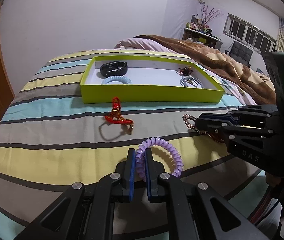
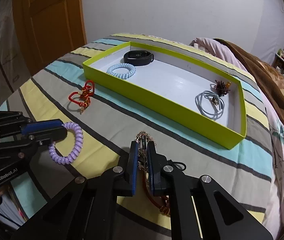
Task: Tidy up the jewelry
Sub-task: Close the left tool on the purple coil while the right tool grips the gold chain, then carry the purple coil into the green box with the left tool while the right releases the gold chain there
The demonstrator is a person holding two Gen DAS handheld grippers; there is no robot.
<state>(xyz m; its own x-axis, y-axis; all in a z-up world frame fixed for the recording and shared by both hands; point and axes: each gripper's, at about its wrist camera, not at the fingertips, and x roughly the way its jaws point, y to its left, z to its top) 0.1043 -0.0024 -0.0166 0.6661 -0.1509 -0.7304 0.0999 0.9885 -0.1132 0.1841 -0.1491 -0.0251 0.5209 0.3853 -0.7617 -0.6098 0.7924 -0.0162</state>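
A striped bedsheet and brown blanket sit below pale walls, a wooden door and barred windows.

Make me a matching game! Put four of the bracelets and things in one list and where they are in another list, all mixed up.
Things:
1. purple coil band
2. gold chain bracelet
3. black watch band
4. red cord bracelet

Places:
A. inside the green box
B. between the left gripper's fingers
C. lying on the striped bedsheet, held by nothing
D. between the right gripper's fingers

Pairs: 1-B, 2-D, 3-A, 4-C
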